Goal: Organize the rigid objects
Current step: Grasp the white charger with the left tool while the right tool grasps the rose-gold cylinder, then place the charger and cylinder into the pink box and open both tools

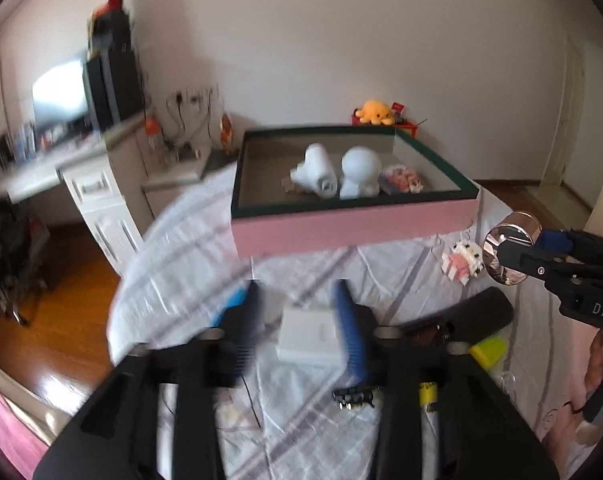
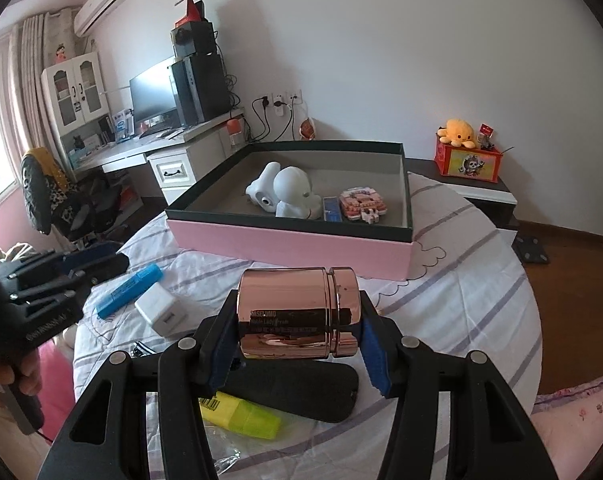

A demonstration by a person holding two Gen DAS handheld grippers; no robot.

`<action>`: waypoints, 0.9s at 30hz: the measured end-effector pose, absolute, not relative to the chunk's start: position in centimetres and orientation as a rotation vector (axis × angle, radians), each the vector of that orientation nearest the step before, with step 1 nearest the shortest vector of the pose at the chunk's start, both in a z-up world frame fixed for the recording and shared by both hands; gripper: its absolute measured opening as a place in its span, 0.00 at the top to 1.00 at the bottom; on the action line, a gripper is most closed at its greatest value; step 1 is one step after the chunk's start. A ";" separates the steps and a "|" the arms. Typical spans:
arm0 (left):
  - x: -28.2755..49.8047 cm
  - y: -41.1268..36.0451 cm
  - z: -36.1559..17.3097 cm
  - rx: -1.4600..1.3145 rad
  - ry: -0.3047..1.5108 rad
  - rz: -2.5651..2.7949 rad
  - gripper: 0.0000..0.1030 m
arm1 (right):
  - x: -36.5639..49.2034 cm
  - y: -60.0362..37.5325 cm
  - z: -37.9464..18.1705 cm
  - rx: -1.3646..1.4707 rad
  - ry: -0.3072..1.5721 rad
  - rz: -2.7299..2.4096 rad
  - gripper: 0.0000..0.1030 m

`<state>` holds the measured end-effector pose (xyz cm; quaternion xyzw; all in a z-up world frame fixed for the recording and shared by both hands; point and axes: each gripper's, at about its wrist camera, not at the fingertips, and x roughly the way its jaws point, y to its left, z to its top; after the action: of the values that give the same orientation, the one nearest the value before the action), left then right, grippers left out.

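Two grippers in view. Right gripper (image 2: 297, 344) is clamped on a rose-gold metallic jar (image 2: 299, 314), held sideways between the blue pads, off the bed surface and short of the pink box (image 2: 293, 244). From the left wrist view the same jar (image 1: 507, 246) shows end-on, right of the box's near corner. Left gripper (image 1: 301, 320) has jaws spread wide, nothing between them; it hovers over a white charger block (image 1: 307, 336) lying on the striped sheet (image 1: 205, 240).

The box sits on the bed, with two white figurines (image 2: 279, 192), a small blue item (image 2: 332, 209) and a pink brick model (image 2: 363, 202) inside. Loose on the sheet: blue highlighter (image 2: 129, 290), yellow highlighter (image 2: 241, 416), black case (image 2: 297, 388), and a small white-pink brick toy (image 1: 463, 262) just outside the box.
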<state>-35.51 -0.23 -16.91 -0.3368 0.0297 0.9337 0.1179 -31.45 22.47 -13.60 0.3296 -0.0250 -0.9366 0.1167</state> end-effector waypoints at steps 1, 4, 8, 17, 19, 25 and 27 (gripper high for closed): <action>-35.5 -0.6 -17.4 -0.998 0.051 2.727 0.29 | -31.4 22.4 -13.8 0.971 -0.071 -2.736 0.46; -35.7 -1.0 -18.7 -1.034 0.037 2.734 0.27 | -31.4 22.3 -14.4 0.992 -0.068 -2.725 0.46; -36.1 -0.6 -19.9 -1.079 0.045 2.694 0.24 | -31.6 22.1 -15.0 1.010 -0.073 -2.704 0.46; -36.6 1.5 -22.5 -1.132 0.182 2.655 0.50 | -32.1 21.7 -15.4 1.022 -0.072 -2.683 0.46; -36.5 1.4 -22.0 -1.114 0.178 2.657 0.50 | -32.1 21.8 -15.4 1.021 -0.067 -2.685 0.46; -36.4 0.5 -18.9 -1.022 0.170 2.692 0.50 | -32.8 22.1 -14.5 1.003 -0.047 -2.697 0.46; -36.6 0.3 -17.6 -0.976 0.151 2.697 0.50 | -33.3 22.2 -14.0 0.989 -0.036 -2.702 0.46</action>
<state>-36.59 0.31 -17.57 -0.3368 0.0520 0.9305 0.1345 -33.26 22.22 -13.96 0.3408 -0.0124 -0.9308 0.1318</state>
